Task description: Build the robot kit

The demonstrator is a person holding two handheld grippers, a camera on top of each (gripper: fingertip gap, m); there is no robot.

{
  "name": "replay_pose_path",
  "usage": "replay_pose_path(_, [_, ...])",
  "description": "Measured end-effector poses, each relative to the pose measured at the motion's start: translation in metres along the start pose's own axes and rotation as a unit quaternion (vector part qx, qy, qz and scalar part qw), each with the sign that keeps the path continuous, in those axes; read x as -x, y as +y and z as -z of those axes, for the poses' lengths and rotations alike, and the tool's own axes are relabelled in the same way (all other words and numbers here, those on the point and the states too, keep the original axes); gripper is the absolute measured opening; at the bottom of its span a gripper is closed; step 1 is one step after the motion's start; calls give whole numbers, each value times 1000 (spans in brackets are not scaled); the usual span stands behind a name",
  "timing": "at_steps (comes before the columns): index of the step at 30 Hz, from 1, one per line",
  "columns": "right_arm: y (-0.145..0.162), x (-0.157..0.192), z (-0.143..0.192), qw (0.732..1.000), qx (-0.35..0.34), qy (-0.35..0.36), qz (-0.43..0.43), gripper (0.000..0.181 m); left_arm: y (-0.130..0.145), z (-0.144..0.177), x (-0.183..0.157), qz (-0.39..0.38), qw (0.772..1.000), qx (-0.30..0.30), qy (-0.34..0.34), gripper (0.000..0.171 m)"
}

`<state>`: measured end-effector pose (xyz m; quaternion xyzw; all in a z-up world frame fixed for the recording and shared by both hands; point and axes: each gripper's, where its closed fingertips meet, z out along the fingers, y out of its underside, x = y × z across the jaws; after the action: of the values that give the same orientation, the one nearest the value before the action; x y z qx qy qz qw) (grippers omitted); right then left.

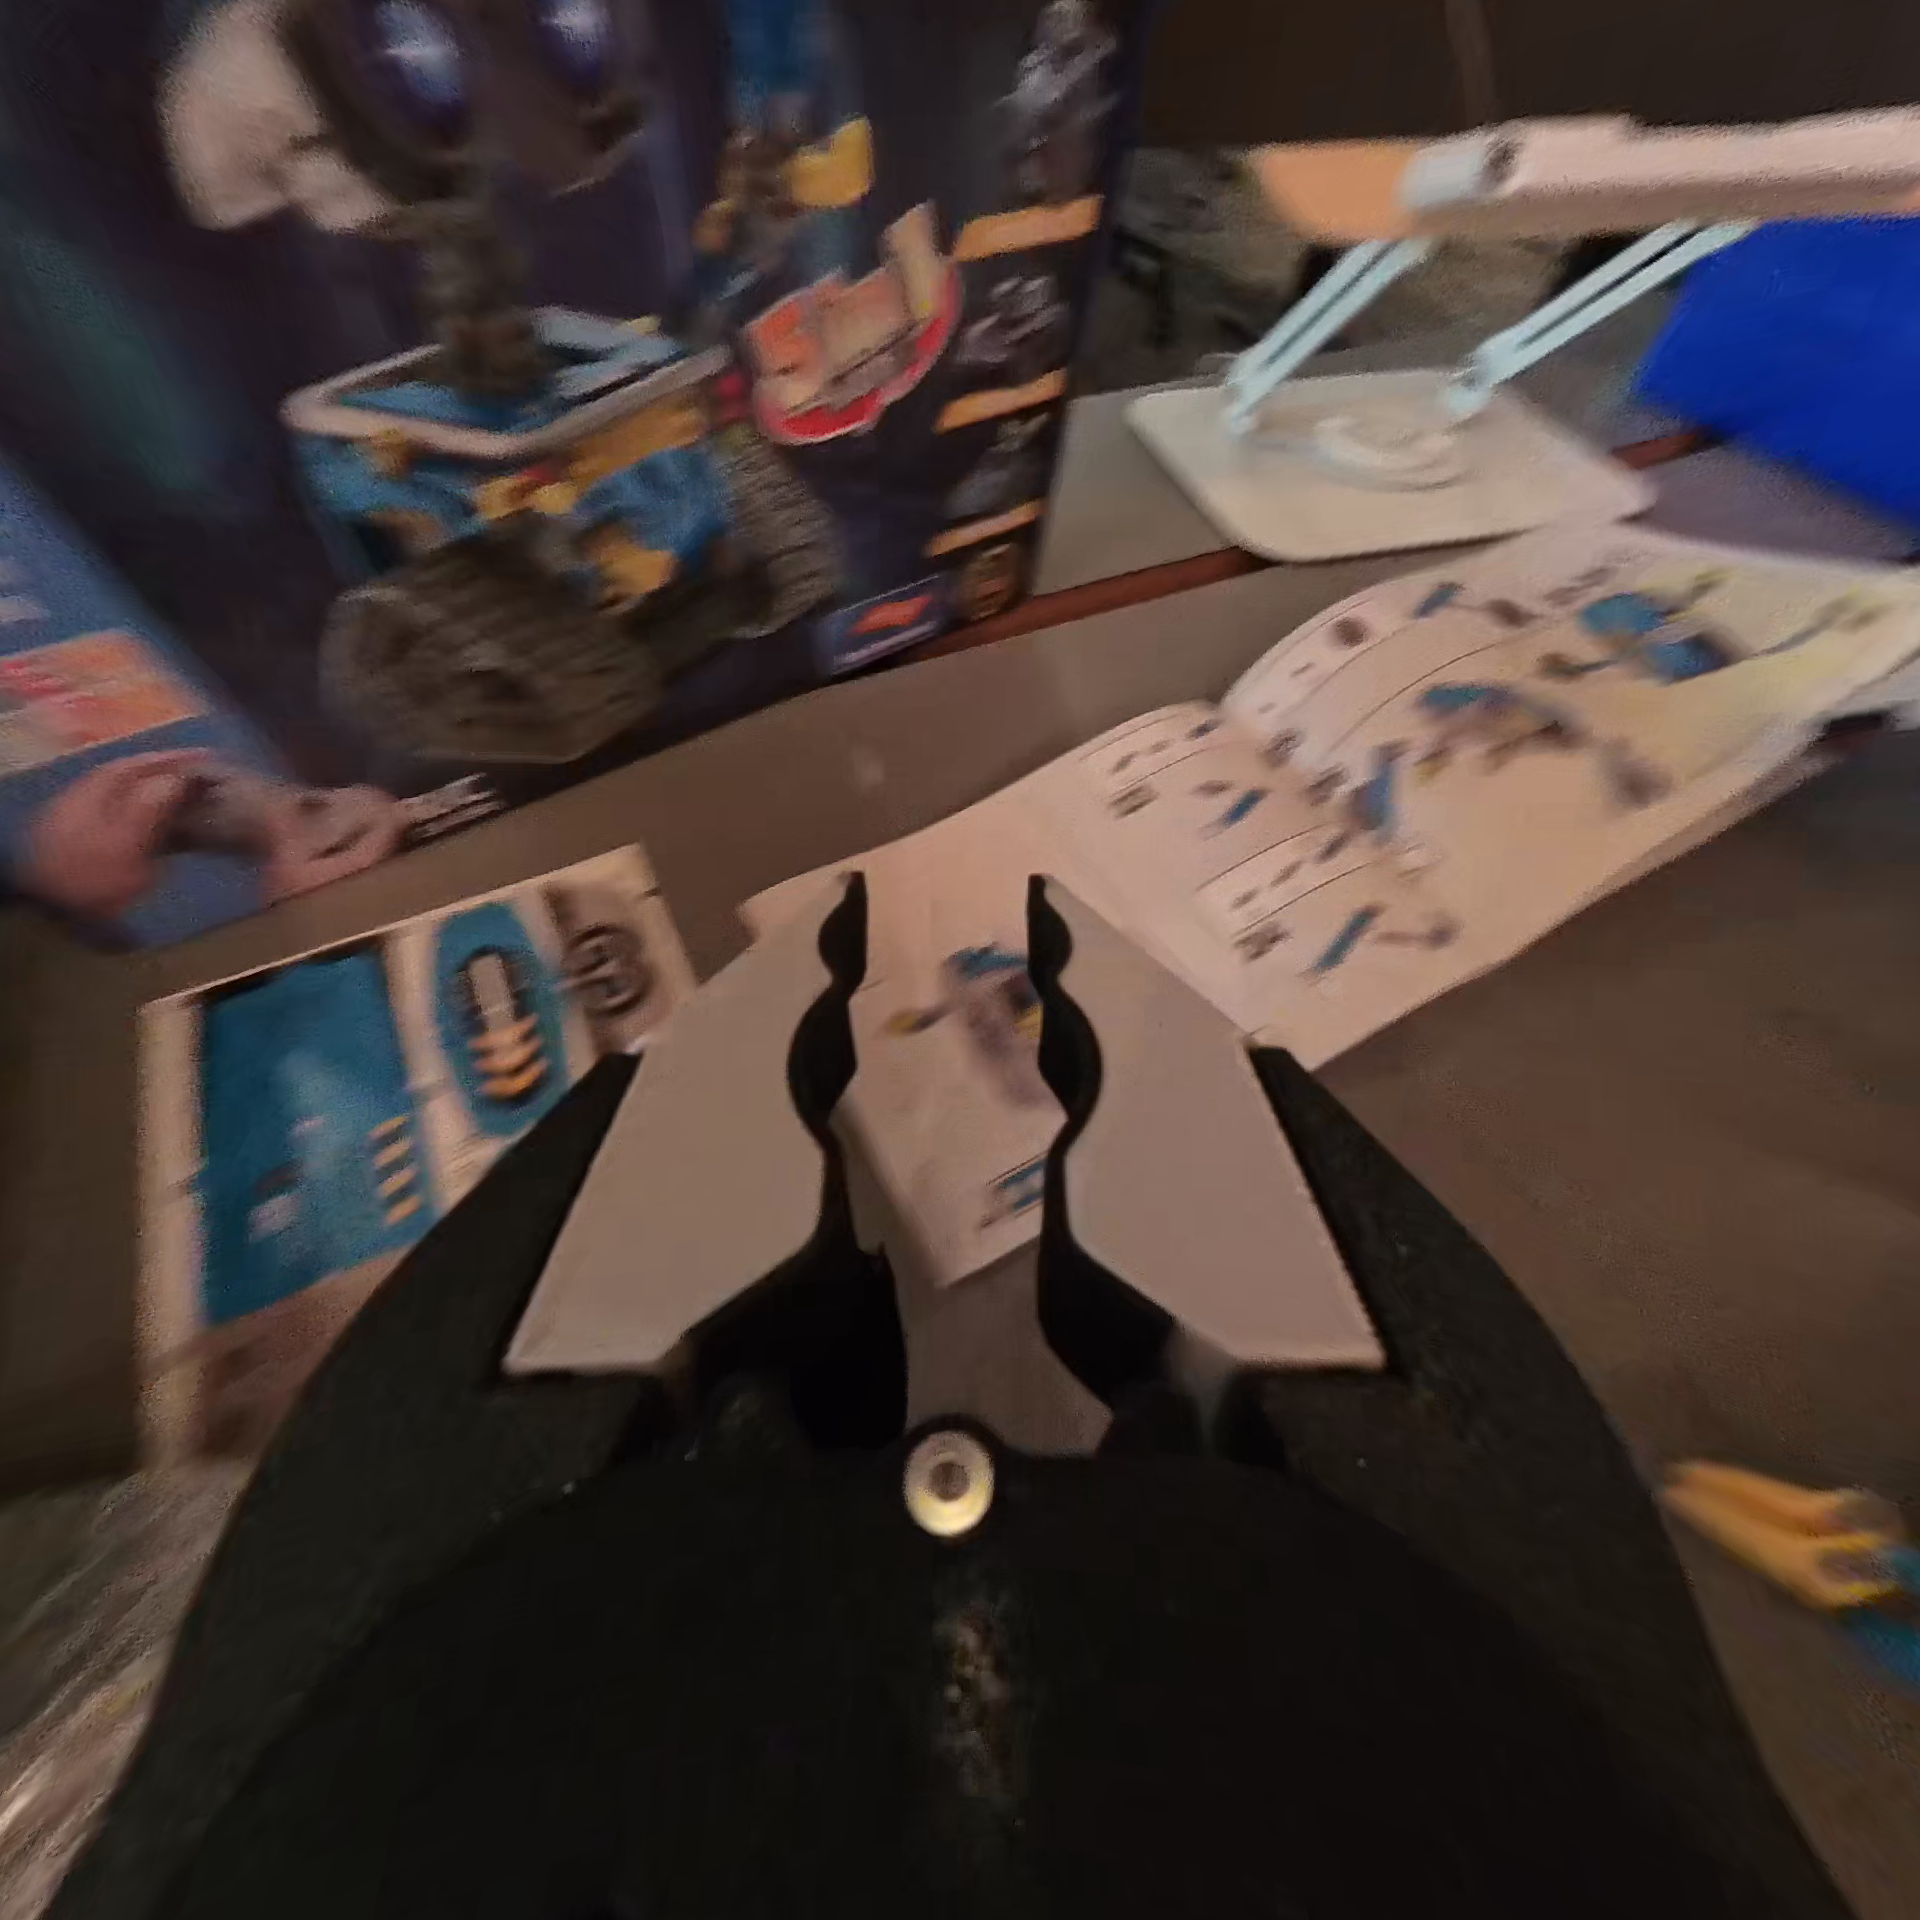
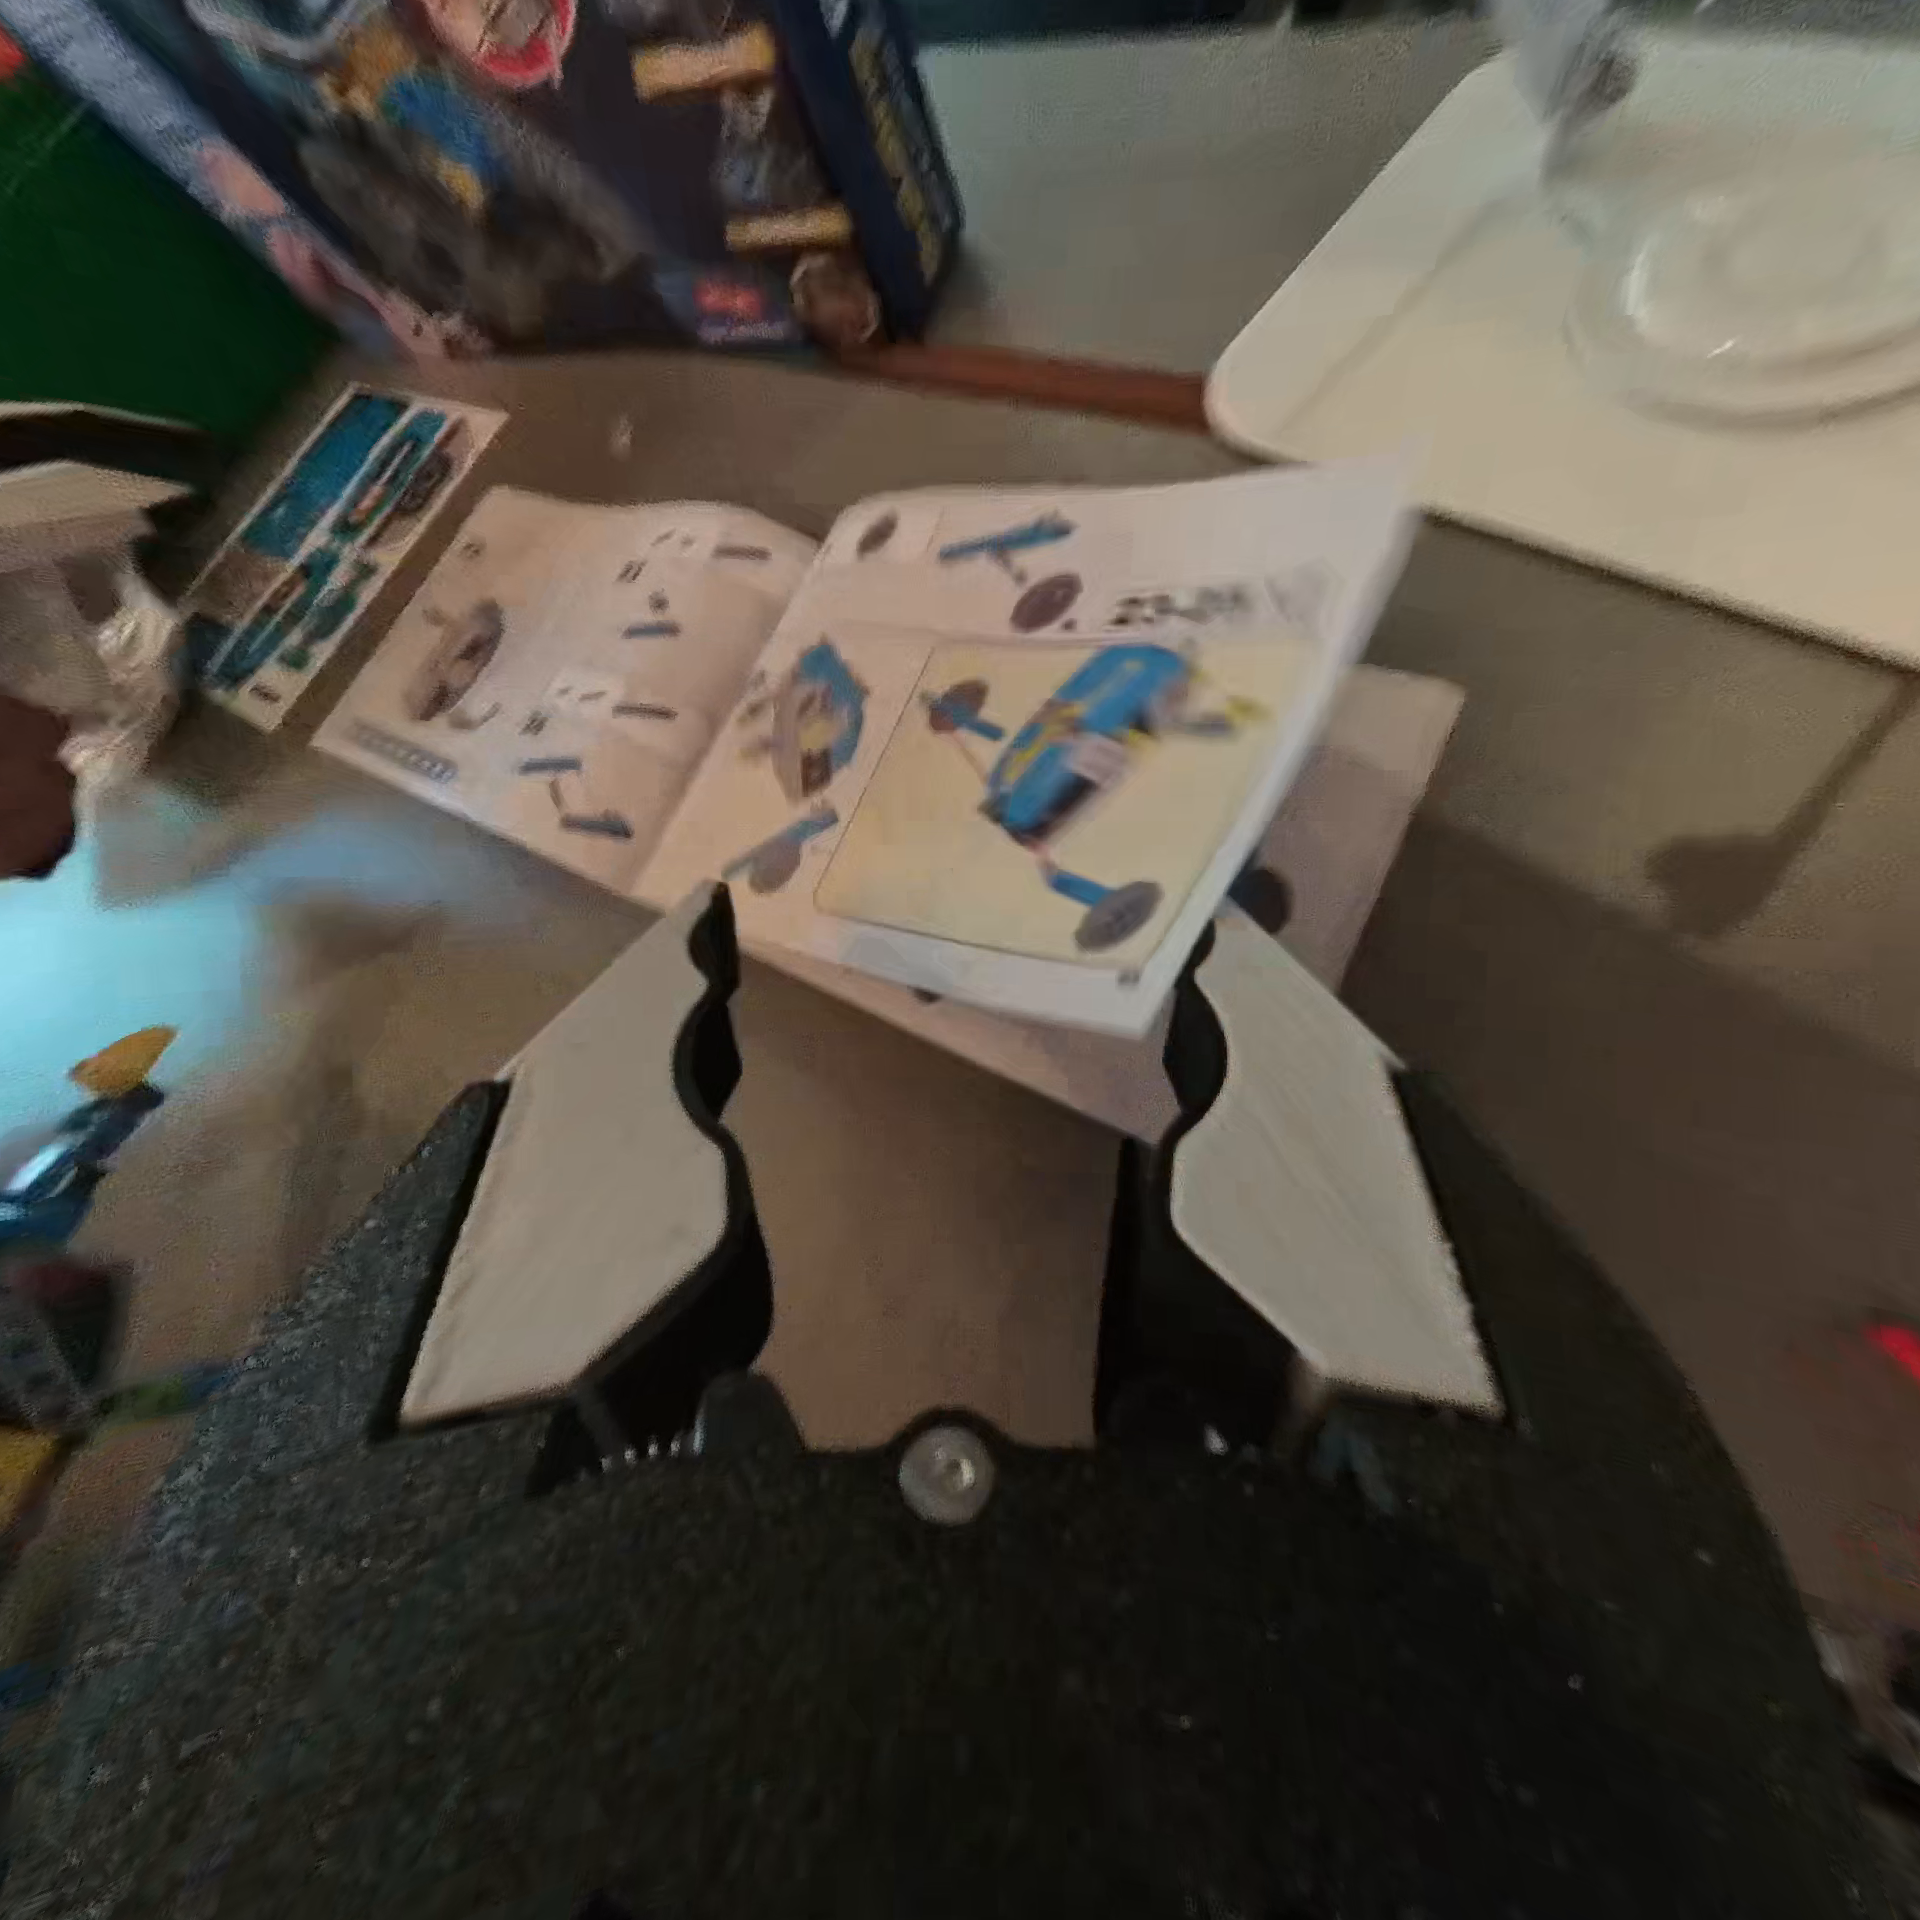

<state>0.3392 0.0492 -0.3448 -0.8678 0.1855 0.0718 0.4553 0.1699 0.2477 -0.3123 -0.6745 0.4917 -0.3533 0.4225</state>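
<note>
An open instruction booklet point(image 2: 1039, 748) with blue vehicle drawings lies on the grey-brown table point(image 2: 1610, 1039). Its right page stands lifted. My right gripper point(image 2: 961, 920) is wide open and empty at the booklet's near edge. The right fingertip point(image 2: 1210, 961) is by the lifted page's lower corner; I cannot tell if they touch. My left gripper point(image 1: 945, 894) is open with a narrower gap and empty. It hovers over the left page of the booklet point(image 1: 1351, 790). A blue sticker sheet point(image 1: 343, 1101) lies to its left, and also shows in the right wrist view point(image 2: 332, 540).
A dark toy box point(image 1: 623, 416) stands at the back, also in the right wrist view point(image 2: 582, 177). A white stand base point(image 1: 1382, 457) sits back right. Small yellow-and-blue toy parts point(image 1: 1808, 1538) lie near right, and more point(image 2: 94, 1122) lie at the left. Crinkled plastic point(image 1: 62, 1558) lies near left.
</note>
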Motion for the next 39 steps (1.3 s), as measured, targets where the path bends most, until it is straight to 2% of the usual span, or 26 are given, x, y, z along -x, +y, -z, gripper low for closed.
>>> replay_pose_path(3, [0, 15, -9, 998, 9, -54, -37, 82, 19, 14, 21, -57, 996, -23, -66, 25])
replay_pose_path(6, [5, 17, -15, 996, 19, -73, -47, 80, 17, 14, 10, -101, 992, -35, -62, 25])
replay_pose_path(10, [-2, 22, -10, 991, -12, -111, -78, 73, 20, 7, -1, -129, 990, -32, -46, 24])
replay_pose_path(14, [-8, 17, -13, 982, -28, -126, -135, 65, 17, 9, 9, -113, 990, -35, -74, 24])
replay_pose_path(16, [-4, 8, -17, 983, -25, -108, -146, 61, 21, 9, 18, -99, 990, -23, -95, 24])
replay_pose_path(20, [3, -10, -22, 985, -13, -69, -157, 49, 23, 9, 19, -100, 990, -15, -96, 24])
replay_pose_path(30, [-4, -23, -11, 949, -48, -143, -278, 13, 24, 8, 15, -129, 986, -15, -107, 24])
replay_pose_path(39, [-19, -26, 6, 950, -79, -146, -264, 10, 18, 14, 20, -108, 987, -37, -112, 24])
